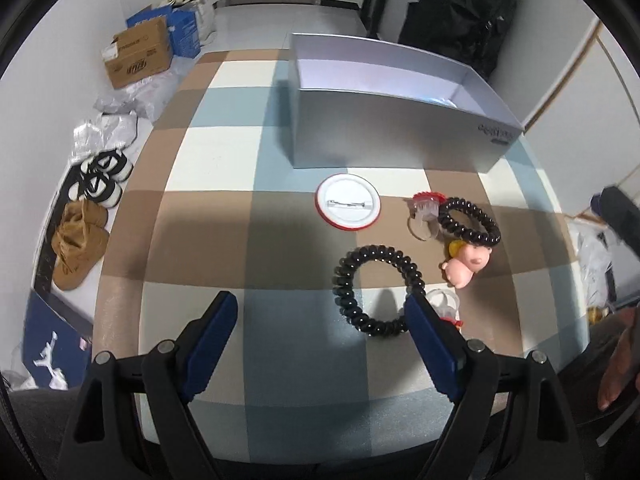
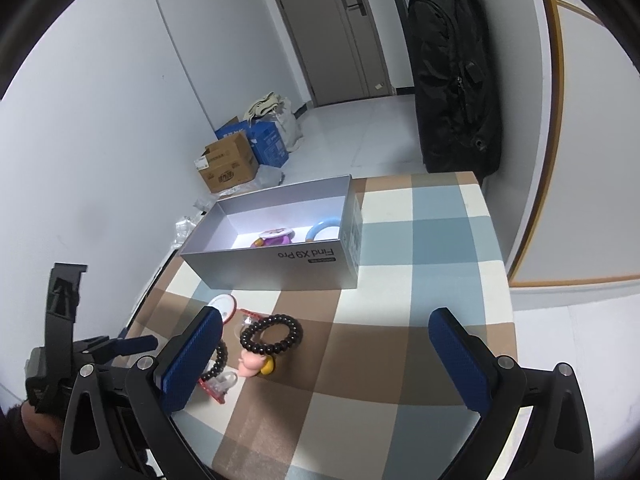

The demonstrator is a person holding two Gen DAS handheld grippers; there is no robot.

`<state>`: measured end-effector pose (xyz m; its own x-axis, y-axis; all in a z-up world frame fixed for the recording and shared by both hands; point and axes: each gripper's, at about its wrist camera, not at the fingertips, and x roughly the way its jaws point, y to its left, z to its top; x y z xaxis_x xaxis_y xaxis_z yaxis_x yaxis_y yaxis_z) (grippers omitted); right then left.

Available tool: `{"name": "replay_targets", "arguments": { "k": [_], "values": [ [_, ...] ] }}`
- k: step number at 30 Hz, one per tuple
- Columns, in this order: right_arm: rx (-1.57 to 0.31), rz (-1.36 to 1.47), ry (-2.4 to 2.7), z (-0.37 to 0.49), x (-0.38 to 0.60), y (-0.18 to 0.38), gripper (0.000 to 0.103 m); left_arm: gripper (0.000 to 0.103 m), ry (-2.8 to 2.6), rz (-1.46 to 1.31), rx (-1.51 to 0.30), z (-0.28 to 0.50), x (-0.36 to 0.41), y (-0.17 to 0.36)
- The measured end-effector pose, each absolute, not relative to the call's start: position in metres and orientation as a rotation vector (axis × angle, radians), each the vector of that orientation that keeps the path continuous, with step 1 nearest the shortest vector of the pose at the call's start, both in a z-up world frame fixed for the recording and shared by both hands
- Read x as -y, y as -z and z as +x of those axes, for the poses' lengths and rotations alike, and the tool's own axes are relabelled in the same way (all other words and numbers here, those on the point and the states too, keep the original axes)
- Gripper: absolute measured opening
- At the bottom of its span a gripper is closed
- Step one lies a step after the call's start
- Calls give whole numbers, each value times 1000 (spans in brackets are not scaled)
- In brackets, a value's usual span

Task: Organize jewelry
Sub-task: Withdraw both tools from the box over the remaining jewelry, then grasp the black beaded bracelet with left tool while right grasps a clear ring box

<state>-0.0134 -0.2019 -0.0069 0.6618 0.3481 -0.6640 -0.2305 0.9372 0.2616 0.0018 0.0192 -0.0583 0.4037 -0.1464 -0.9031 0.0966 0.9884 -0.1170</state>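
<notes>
We hold our left tongs [image 1: 320,320] wide open above the checked blue, brown and cream tabletop [image 1: 224,216], with nothing between the blue pads. The large black beaded bracelet [image 1: 376,290] lies just in front of the right pad, and this pad covers a part of its ring. Behind that pad we see a clear plastic piece with a red edge [image 1: 446,306], partly hidden. A second, smaller black beaded bracelet [image 1: 469,222] lies further away, resting over a clear ring with a red top [image 1: 425,210] and touching a small pink pig figure [image 1: 466,266]. A round white badge with a red rim [image 1: 349,208] lies pin side up between the bracelets and the open grey cardboard box [image 1: 396,136].

Our right tongs [image 2: 324,352] are also wide open and empty, over the tabletop. Inside the box we see a purple trinket [image 2: 276,236] and a light blue ring [image 2: 322,229].

Beside the tabletop, on the floor, stand cardboard cartons [image 1: 138,56] and shoes [image 1: 100,178].
</notes>
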Motion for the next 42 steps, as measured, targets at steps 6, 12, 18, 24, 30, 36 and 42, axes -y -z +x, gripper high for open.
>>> {"name": "replay_targets", "arguments": {
  "k": [6,12,18,24,30,36,42],
  "values": [
    [-777,146,-343,-13,198,6,103,80,198,-43,-1150,-2,-15,60],
    [-773,156,-351,-15,199,4,103,80,220,14,-1148,-3,-2,61],
    [-774,165,-352,-16,199,4,103,80,214,105,-1132,-2,6,63],
    [-770,163,-357,-17,198,3,103,75,229,115,-1113,-6,4,61],
    [-777,158,-361,-17,197,5,103,60,259,131,-1103,-4,8,58],
    [-785,150,-357,-18,197,6,103,41,274,131,-1102,-2,6,57],
    [-807,140,-357,-18,193,10,103,34,287,65,-1115,2,-2,56]
  ]
}}
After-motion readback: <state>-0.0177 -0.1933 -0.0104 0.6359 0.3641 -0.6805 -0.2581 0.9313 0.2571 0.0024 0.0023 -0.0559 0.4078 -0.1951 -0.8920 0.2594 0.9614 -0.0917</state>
